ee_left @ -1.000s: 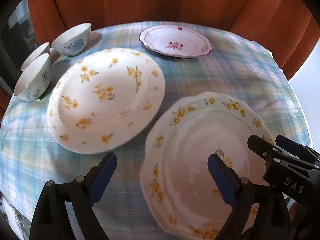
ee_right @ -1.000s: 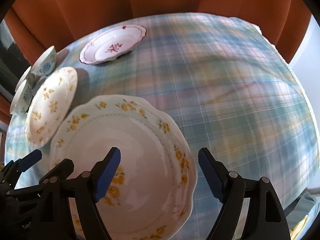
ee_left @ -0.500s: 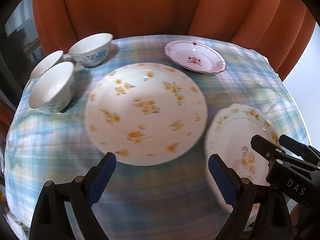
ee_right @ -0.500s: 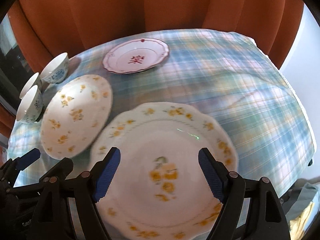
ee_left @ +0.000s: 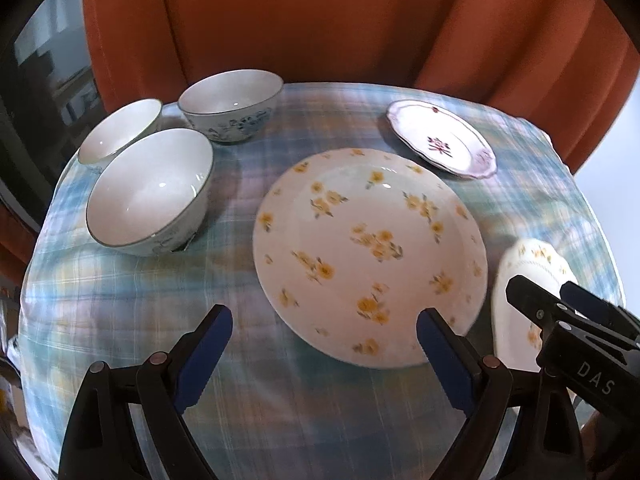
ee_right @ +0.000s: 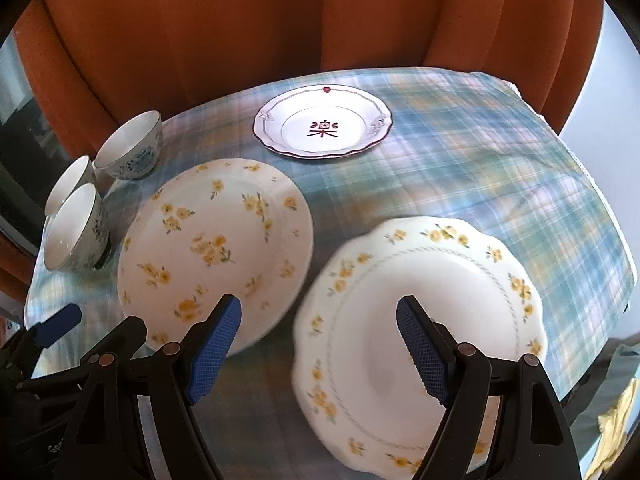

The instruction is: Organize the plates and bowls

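A round white plate with yellow flowers (ee_left: 368, 252) lies mid-table, just ahead of my left gripper (ee_left: 324, 328), which is open and holds nothing. A scalloped yellow-flowered plate (ee_right: 440, 272) lies to its right, under and ahead of my right gripper (ee_right: 318, 320), also open and empty. The same round plate (ee_right: 216, 240) shows left of it. A small red-rimmed plate (ee_right: 324, 124) sits at the back. Three white bowls with blue patterns (ee_left: 148, 192) (ee_left: 120, 132) (ee_left: 230, 104) cluster at the back left.
A blue-green plaid tablecloth (ee_right: 500, 168) covers the round table, bare at the right and back right. An orange curtain (ee_right: 240, 32) hangs close behind. The right gripper's arm (ee_left: 568, 332) shows at the left view's right edge, over the scalloped plate (ee_left: 528, 272).
Both grippers have swept leftward over the table and drawn back a little, still open. The plates have shifted right in both views and the bowls have come fuller into view.
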Available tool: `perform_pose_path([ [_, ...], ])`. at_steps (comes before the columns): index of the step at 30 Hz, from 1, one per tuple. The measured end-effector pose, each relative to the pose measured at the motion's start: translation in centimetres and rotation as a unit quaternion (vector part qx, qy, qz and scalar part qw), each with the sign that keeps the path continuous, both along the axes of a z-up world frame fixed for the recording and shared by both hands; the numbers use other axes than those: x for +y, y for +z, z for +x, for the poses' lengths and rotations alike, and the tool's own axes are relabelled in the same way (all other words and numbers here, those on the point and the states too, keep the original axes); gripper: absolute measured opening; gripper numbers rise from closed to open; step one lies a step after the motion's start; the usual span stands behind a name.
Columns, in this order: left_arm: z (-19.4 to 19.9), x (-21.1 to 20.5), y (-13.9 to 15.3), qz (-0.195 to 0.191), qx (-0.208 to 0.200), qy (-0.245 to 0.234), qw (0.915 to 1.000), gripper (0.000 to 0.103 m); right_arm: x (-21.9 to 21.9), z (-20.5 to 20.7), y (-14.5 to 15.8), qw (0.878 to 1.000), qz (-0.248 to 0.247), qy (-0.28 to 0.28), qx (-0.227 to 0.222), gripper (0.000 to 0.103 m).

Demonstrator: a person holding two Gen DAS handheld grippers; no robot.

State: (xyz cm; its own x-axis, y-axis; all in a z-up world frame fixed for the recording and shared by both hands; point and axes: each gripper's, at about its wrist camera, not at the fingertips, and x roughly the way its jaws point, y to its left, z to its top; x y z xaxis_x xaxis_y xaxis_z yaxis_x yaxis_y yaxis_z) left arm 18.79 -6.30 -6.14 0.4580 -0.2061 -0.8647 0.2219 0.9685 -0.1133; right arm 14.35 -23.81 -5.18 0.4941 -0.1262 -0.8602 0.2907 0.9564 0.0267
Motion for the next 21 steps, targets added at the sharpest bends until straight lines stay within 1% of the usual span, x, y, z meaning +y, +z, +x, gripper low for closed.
perform_pose_path([
  [5,2.1,-0.4,-1.3,0.007,0.013,0.022,0.9996,0.095,-0.1,2.7,-0.5,1.0,-0.006,0.007,0.008,0.083],
  [7,3.0,-0.8,-2.0,0.012,0.021,0.031,0.9992,0.094,-0.6,4.3,-1.1,1.0,0.005,0.014,0.012,0.083],
  [10,4.5,-1.4,-3.0,0.016,0.03,0.049,0.9982,0.091,-0.8,6.7,-2.1,0.999,0.009,0.029,0.021,0.083],
  [13,5.7,-1.8,-3.8,0.024,0.04,0.063,0.9969,0.084,-0.5,8.7,-3.3,0.998,0.008,0.051,0.034,0.083],
  [15,6.5,-2.1,-4.6,0.036,0.045,0.075,0.9955,0.081,-0.4,9.7,-4.0,0.997,0.011,0.061,0.04,0.083],
  [19,7.2,-2.2,-5.6,0.045,0.056,0.088,0.9936,0.076,-0.1,11.6,-5.5,0.995,0.009,0.086,0.054,0.082],
  [21,7.5,-2.1,-6.1,0.045,0.06,0.093,0.9928,0.077,0.2,12.4,-6.3,0.993,0.01,0.097,0.062,0.077],
])
